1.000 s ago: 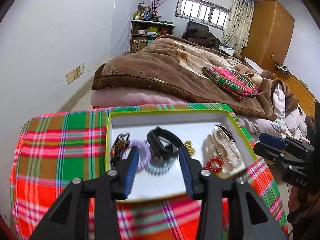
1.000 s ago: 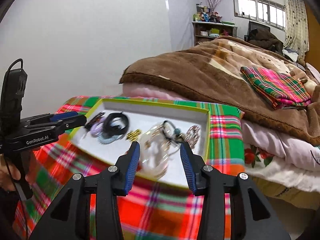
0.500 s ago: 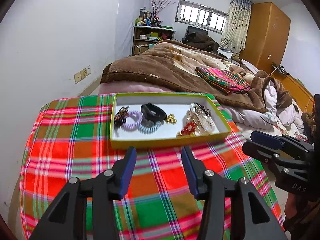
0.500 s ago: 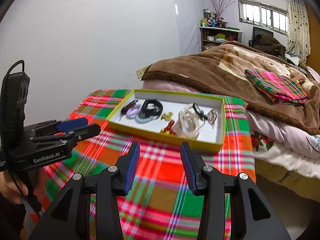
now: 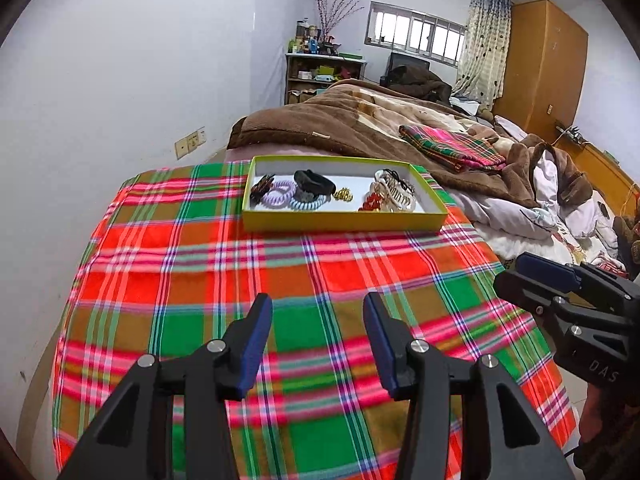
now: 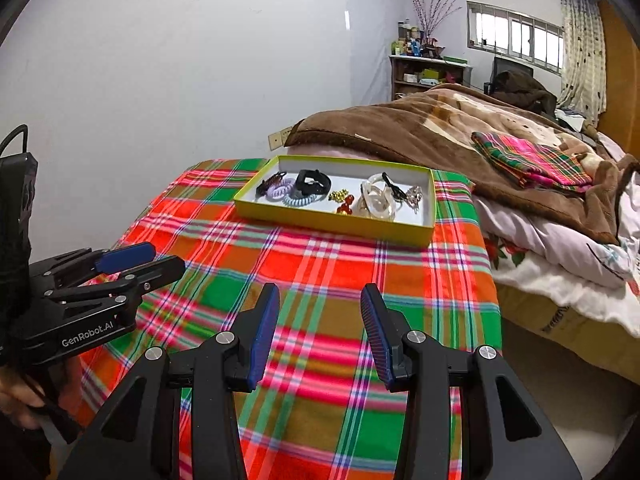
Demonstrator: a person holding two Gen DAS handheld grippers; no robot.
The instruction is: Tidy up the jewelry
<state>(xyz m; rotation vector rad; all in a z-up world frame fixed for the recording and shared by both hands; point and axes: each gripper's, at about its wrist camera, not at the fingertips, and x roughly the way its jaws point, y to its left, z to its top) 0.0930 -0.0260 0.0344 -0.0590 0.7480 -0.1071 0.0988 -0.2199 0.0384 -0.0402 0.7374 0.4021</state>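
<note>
One brown blanket [image 5: 320, 124] behind tray [image 5: 344, 222]

Bench had a loud plaid tablecloth [image 5: 280, 280] on it. Behind that was a bed with a brown blanket [image 5: 360, 120], a folded plaid cloth [image 6: 528, 160] on top, cluttered shelf [image 5: 320, 72] by the window [image 6: 516, 36].

Left gripper [image 5: 318, 312]: black frame, blue-padded fingers [image 5: 256, 334], jaws spread wide with nothing between them; held level, pointing forward. Seen from the right wrist view [image 6: 132, 262] as a black body at left, pads parted, gripped from below by the person's hand [image 6: 18, 394].

Right gripper [image 6: 320, 304]: same build, ribbed blue pads [image 6: 374, 328], jaws equally wide and empty. In the left wrist view [image 5: 536, 280] it enters from the right edge, tips aimed leftward.
</note>
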